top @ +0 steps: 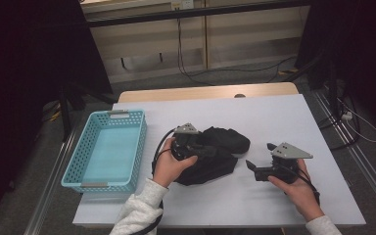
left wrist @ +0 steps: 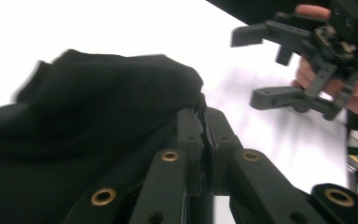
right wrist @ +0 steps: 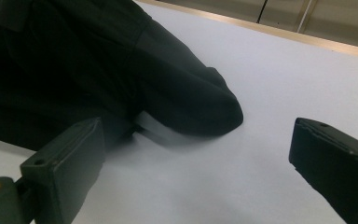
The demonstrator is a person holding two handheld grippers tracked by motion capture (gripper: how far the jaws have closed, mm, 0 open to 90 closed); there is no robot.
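Observation:
A crumpled black garment lies in the middle of the white table. My left gripper reaches in from the garment's left side and is shut on a fold of the cloth. In the left gripper view the jaws press together on the edge of the black fabric. My right gripper hovers just right of the garment, jaws open and pointing left at it, with nothing between them. The right gripper view has the open jaws framing a rounded end of the garment. That open right gripper also appears in the left gripper view.
A light blue perforated basket stands empty at the table's left edge. Bare white table surface stretches behind and to the right of the garment. Cables run over the floor beyond the table's far edge.

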